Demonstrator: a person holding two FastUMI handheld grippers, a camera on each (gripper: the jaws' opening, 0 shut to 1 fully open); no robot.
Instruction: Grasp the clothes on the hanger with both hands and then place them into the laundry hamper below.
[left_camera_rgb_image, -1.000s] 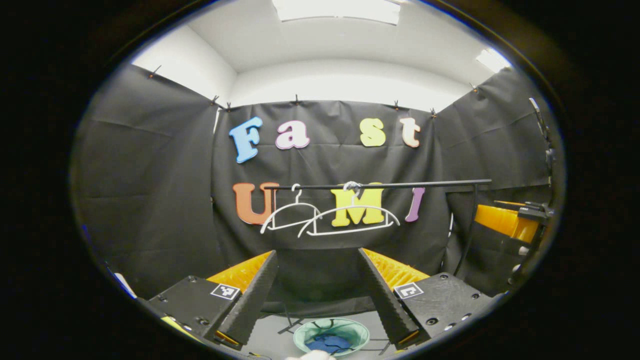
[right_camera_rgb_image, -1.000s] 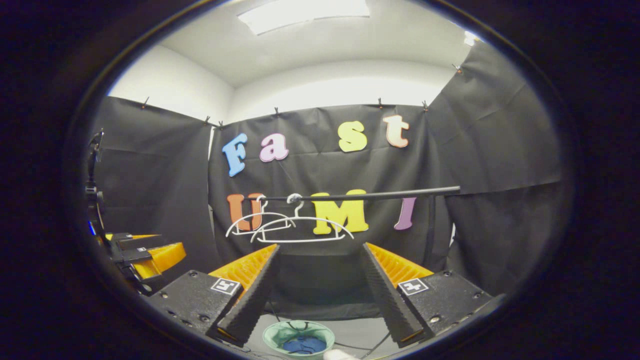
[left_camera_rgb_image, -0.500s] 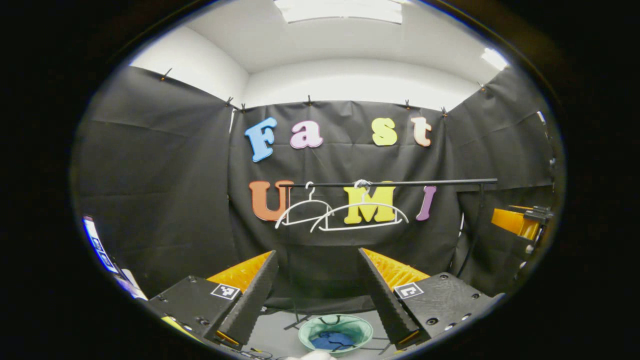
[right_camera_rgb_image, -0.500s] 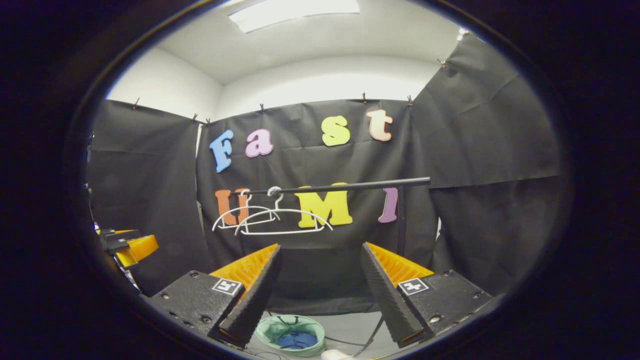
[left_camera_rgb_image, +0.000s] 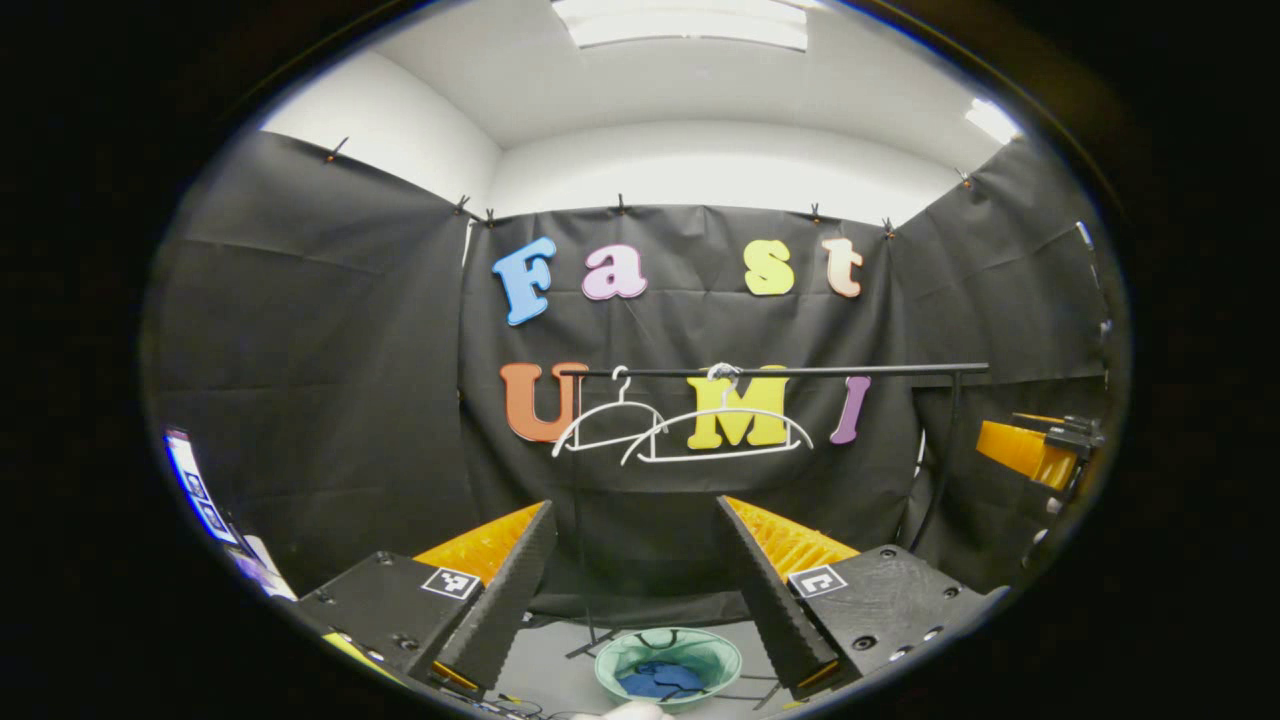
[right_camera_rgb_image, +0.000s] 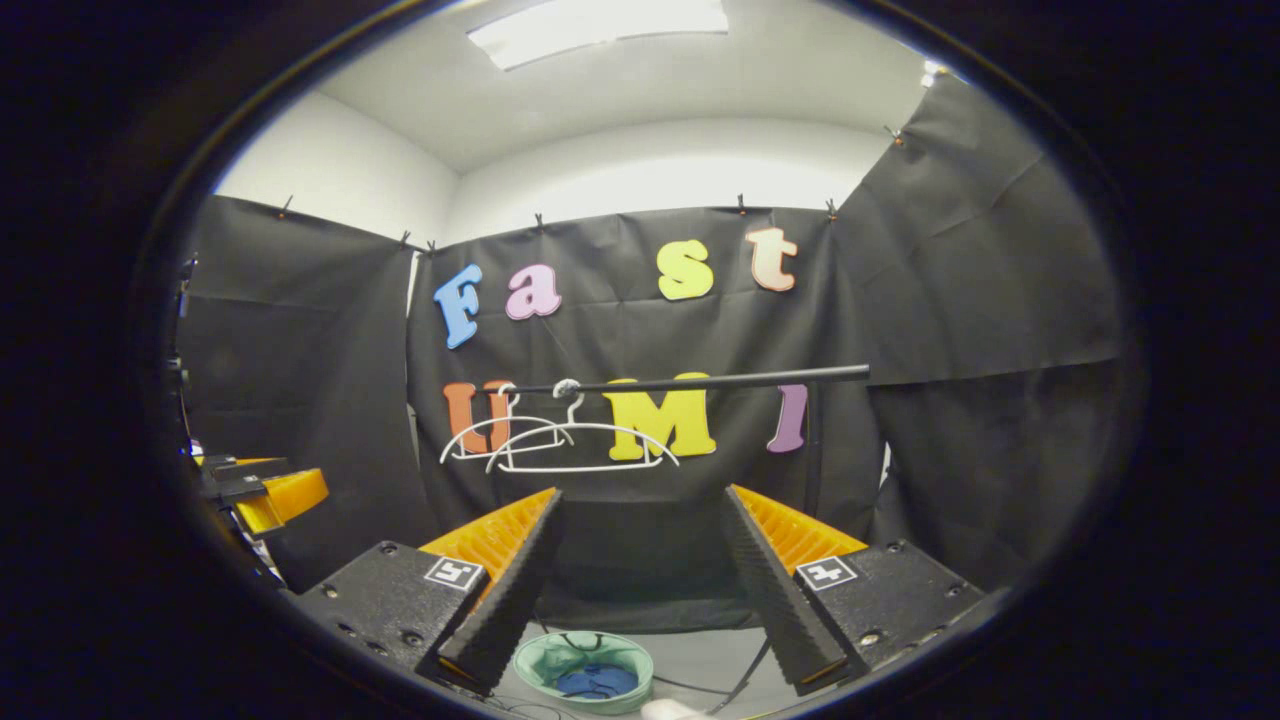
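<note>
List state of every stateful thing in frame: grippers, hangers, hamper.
left gripper: open, holding nothing.
right gripper: open, holding nothing.
hangers: two, bare, hooked on the rail.
laundry hamper: open on the floor, blue clothes inside.

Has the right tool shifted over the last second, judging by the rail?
Yes. In the right gripper view the rail sits further left than a second ago, so the open right tool swung slightly rightward.

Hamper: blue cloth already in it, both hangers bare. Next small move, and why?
Probably none beyond holding back: both hangers on the rail hang bare, the blue garment lies in the hamper, and both hand-held grippers, left and right, are open and empty.
</note>
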